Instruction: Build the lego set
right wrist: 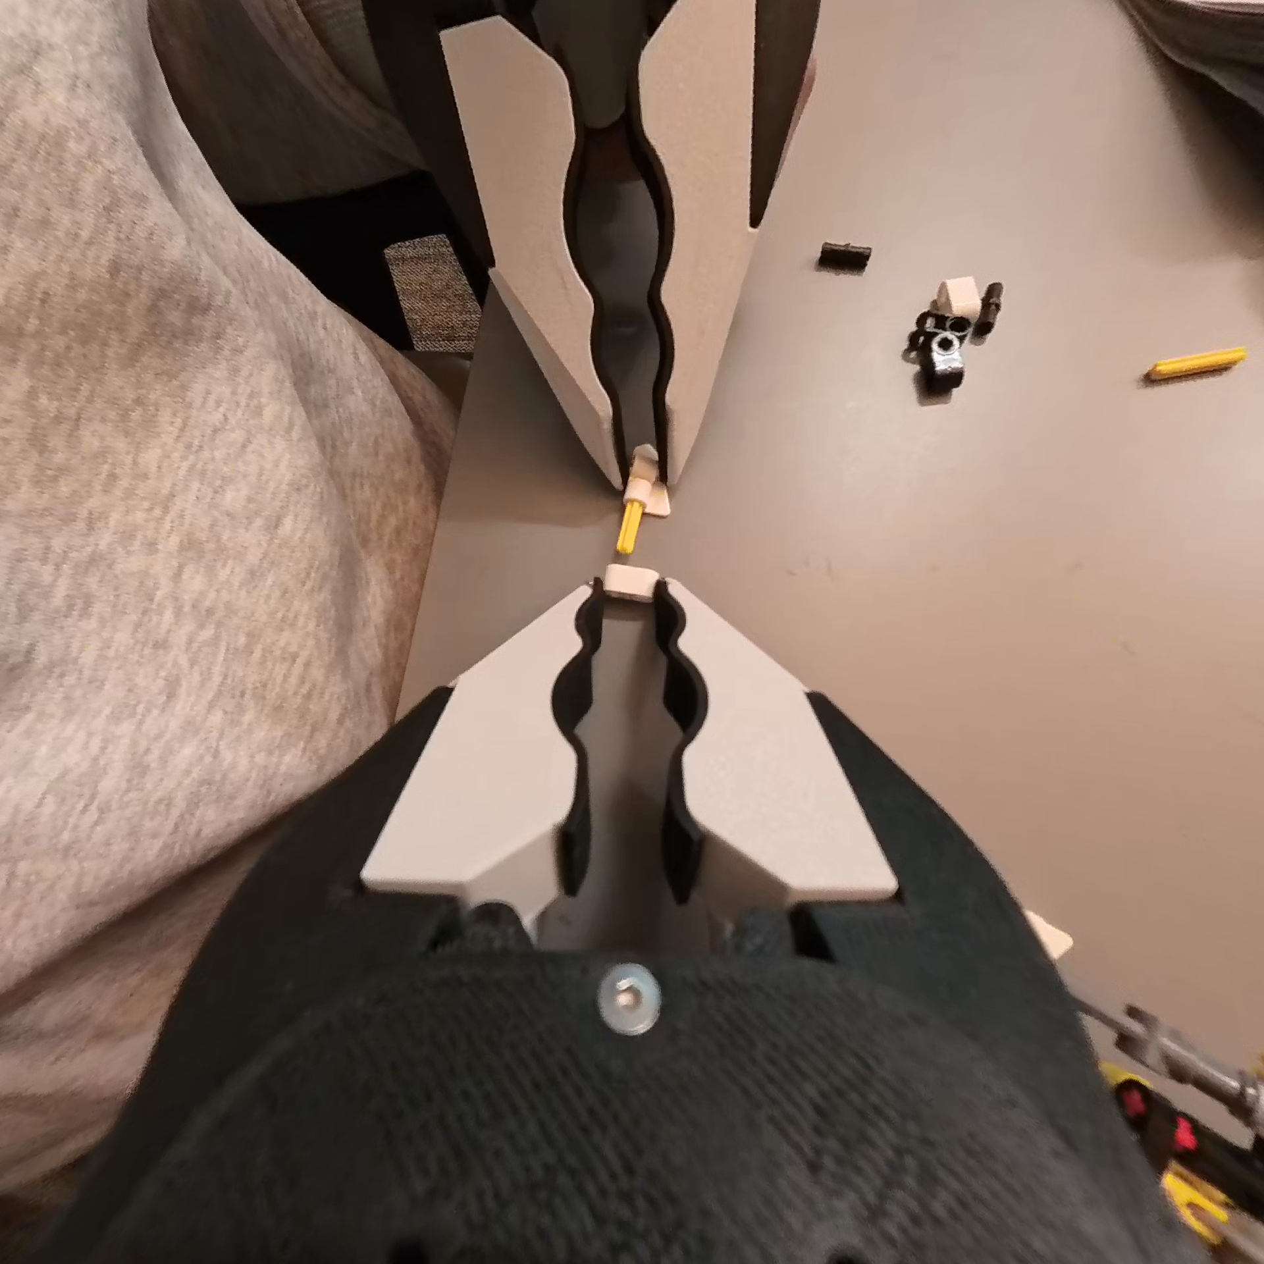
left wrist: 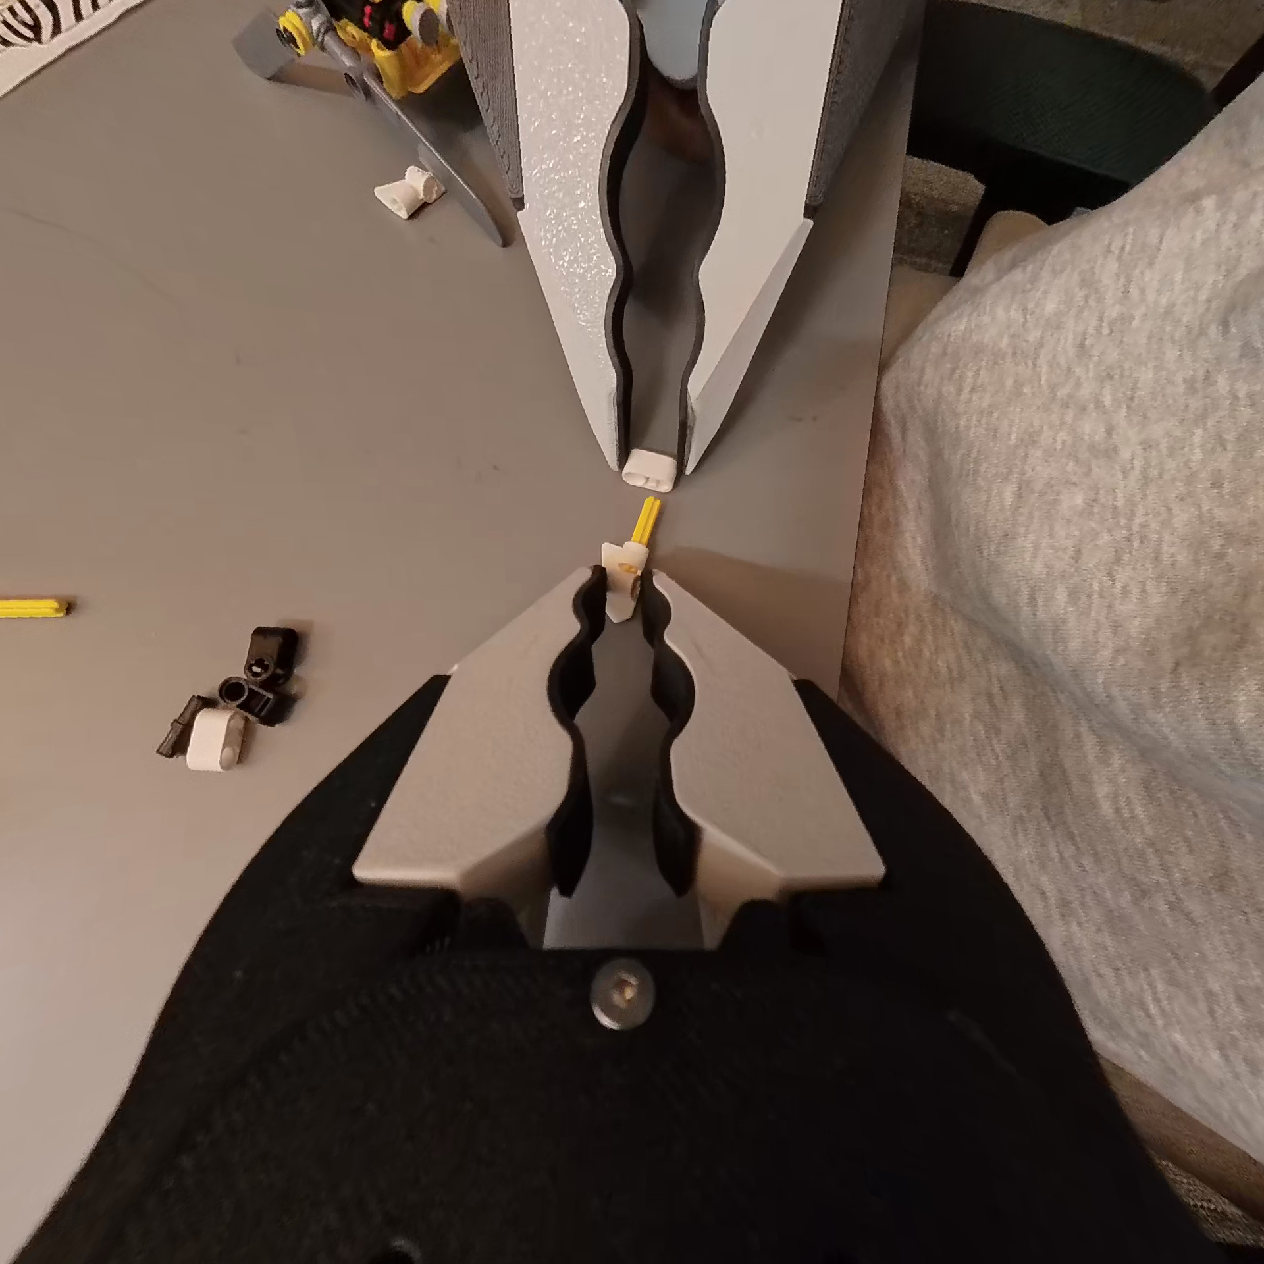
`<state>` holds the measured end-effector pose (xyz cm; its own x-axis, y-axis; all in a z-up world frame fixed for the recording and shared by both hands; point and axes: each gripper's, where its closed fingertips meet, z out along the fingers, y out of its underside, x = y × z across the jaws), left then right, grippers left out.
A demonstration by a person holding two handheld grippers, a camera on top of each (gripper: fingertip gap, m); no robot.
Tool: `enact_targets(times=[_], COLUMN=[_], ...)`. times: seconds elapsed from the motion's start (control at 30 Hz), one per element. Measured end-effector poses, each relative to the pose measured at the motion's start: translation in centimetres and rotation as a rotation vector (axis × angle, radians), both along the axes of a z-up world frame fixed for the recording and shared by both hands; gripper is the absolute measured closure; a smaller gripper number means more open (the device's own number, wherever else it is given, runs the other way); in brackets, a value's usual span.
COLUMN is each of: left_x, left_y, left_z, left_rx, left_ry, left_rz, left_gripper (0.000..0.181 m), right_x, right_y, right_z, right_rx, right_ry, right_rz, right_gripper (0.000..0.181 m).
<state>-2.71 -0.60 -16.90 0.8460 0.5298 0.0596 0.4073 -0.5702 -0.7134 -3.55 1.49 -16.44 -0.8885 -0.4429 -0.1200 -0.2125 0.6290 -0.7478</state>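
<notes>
Two grippers face each other tip to tip at frame centre, above the grey table (left wrist: 273, 410). Your left gripper (left wrist: 621, 581) is clamped on a white connector (left wrist: 621, 589) with a yellow axle (left wrist: 646, 523) sticking out of it toward the other tool. Your right gripper (right wrist: 630, 589) pinches a white liftarm piece (right wrist: 630, 581), just short of the axle tip. Loose black and white pieces (left wrist: 232, 698) lie at the left of the left wrist view, a second yellow axle (left wrist: 34, 607) at its left edge, the partly built model (left wrist: 369, 48) upper left.
</notes>
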Motion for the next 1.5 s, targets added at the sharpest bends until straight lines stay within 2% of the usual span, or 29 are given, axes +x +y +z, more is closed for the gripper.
enact_targets(times=[0.67, 1.17, 1.5], left_x=[0.11, 0.14, 0.10], left_y=[0.16, 0.25, 0.20], left_z=[0.10, 0.15, 0.15], left_rx=[-0.011, -0.002, -0.004], left_ry=[0.016, 0.006, 0.011], left_rz=[0.001, 0.014, 0.022], left_gripper=[0.172, 0.172, 0.173], right_x=[0.05, 0.03, 0.33], right_y=[-0.47, -0.36, -0.32], right_z=[0.09, 0.17, 0.49], right_rx=[-0.014, 0.085, 0.122], right_ry=[0.035, 0.116, 0.055], right_rz=[0.024, 0.062, 0.064], right_gripper=[0.168, 0.168, 0.168])
